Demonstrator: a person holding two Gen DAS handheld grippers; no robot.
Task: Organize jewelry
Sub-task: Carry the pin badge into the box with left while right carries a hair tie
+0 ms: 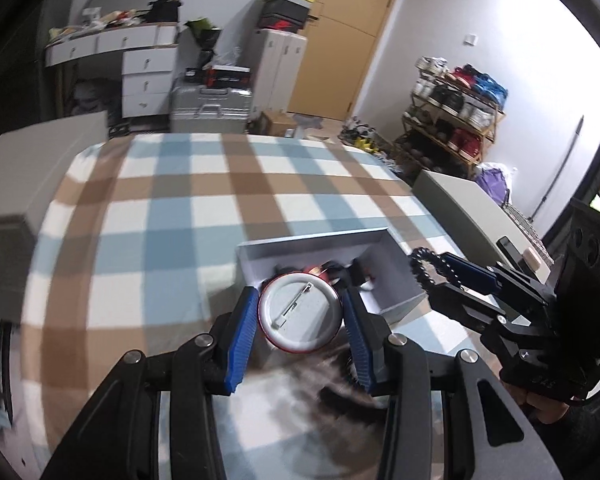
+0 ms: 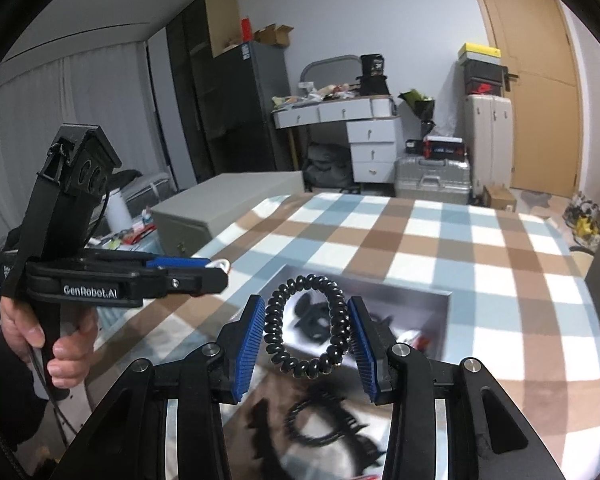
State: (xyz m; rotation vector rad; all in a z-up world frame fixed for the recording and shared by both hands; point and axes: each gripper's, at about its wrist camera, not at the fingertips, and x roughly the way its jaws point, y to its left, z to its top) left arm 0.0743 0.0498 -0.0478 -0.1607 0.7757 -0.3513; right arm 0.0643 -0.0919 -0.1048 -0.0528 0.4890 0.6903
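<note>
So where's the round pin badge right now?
The badge is clamped back side up in the left gripper, raised above the white box on the checked cloth.

The left gripper (image 1: 300,320) tilts downward, its blue pads clamped on a round badge (image 1: 300,316). The right gripper (image 2: 310,334) sits just beside it, pads pinching a black coil band (image 2: 306,328). A hand (image 2: 52,344) grips the left handle.

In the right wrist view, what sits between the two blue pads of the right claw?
A black spiral hair tie, gripped between the right claw pads; the right wrist view shows it.
</note>
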